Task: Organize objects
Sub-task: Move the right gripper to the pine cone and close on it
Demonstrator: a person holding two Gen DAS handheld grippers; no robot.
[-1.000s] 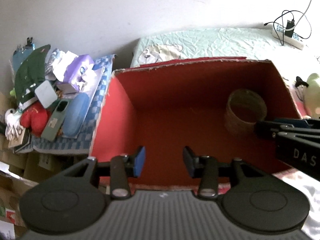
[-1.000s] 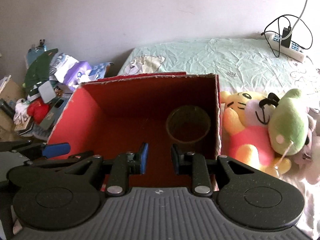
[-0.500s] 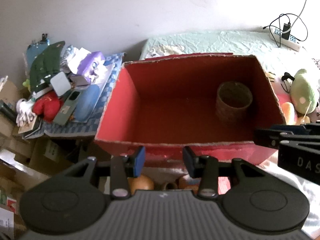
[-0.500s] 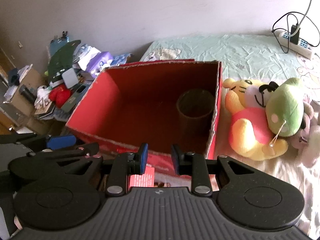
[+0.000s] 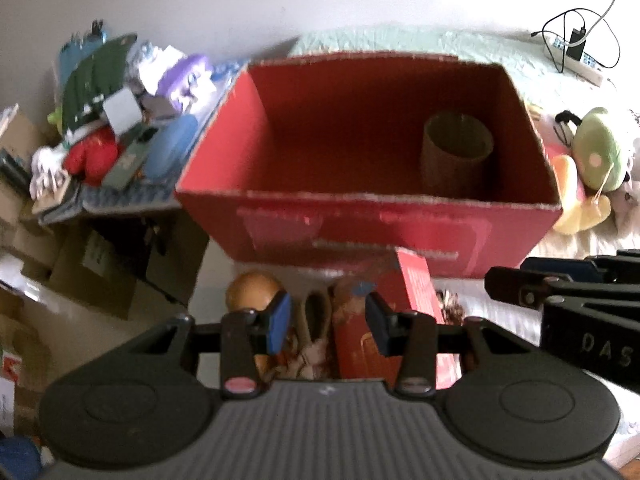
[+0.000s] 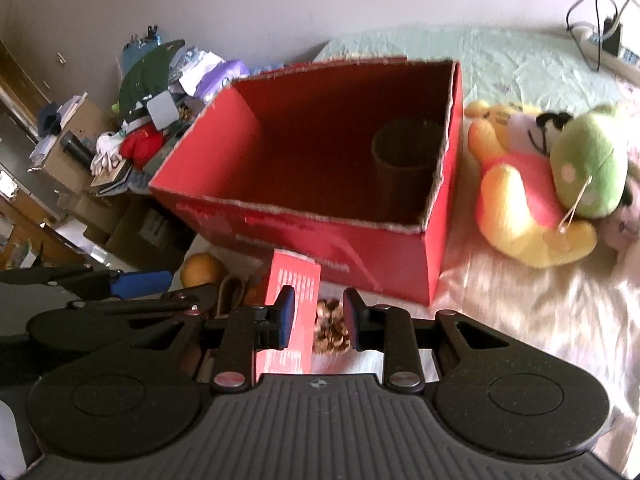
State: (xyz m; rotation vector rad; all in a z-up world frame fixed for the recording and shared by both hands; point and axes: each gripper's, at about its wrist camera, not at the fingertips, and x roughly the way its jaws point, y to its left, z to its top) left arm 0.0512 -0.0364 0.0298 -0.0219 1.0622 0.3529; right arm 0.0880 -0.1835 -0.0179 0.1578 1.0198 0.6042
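An open red cardboard box (image 5: pixel 360 232) (image 6: pixel 320 232) stands on the bed with a brown cup (image 5: pixel 456 152) (image 6: pixel 408 156) upright in its right part. In front of the box lie an orange (image 5: pixel 252 290) (image 6: pixel 202 270), a tan pouch-like thing (image 5: pixel 316 316), a reddish-brown can (image 5: pixel 352 344), a small red carton (image 5: pixel 416 292) (image 6: pixel 294 312) and a pine cone (image 6: pixel 330 328). My left gripper (image 5: pixel 326 322) hangs open above the tan thing and the can. My right gripper (image 6: pixel 318 316) is open above the carton and the pine cone, gripping nothing.
Plush toys (image 6: pixel 540 184) lie on the bed right of the box. A cluttered pile of bags and packets (image 5: pixel 128 128) sits to the left on a low stand, with cardboard boxes (image 5: pixel 100 272) below. A power strip with cables (image 5: pixel 576 56) lies at the far right.
Both grippers drew back from over the box to its near side. The orange, the can, the carton and the pine cone came into view under the fingers. Neither gripper's gap changed.
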